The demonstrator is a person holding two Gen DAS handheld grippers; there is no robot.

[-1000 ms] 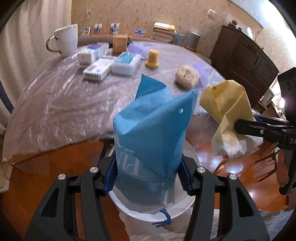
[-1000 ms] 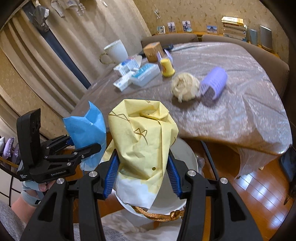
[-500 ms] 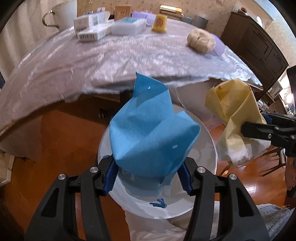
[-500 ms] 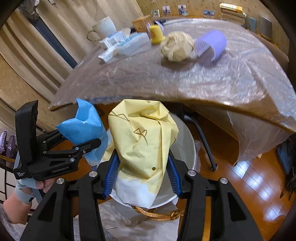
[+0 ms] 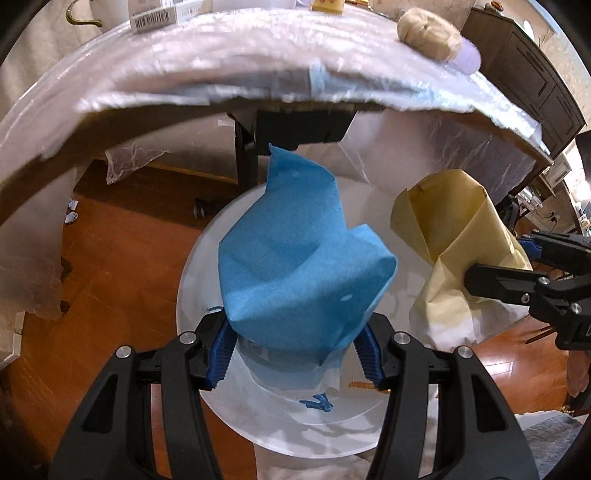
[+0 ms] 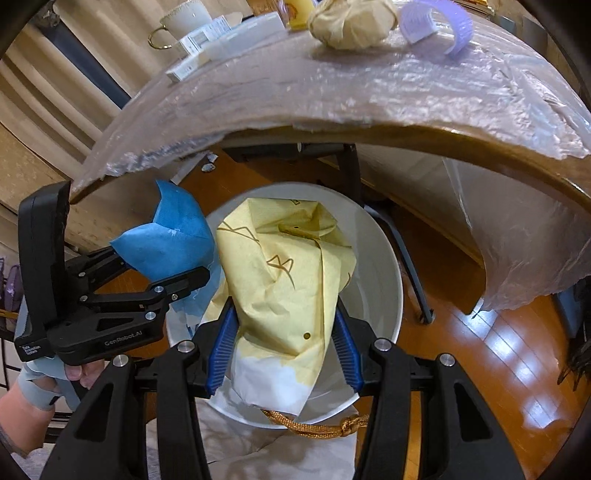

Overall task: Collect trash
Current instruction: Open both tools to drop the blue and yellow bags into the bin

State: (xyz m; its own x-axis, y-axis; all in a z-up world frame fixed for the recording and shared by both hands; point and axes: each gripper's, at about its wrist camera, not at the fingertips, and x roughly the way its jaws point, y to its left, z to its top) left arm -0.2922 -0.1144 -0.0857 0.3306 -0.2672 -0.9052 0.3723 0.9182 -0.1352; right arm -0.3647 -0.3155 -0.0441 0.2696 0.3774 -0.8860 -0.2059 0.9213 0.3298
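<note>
Trash in both hands: the left gripper (image 5: 293, 354) pinches a crumpled blue paper bag (image 5: 295, 273), the right gripper (image 6: 282, 349) a yellow paper bag (image 6: 284, 280). Both have sunk below the table edge (image 6: 369, 136), now at twelve o'clock, and hang over the white bin (image 6: 384, 254). Release looks like the next step; crumpled beige paper (image 6: 351, 24) remains on the table.

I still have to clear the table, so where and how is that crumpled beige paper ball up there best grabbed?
Probably pinch the crumpled beige paper ball across its rounded middle from above; it sits free on the table, lavender holder close alongside.
</note>
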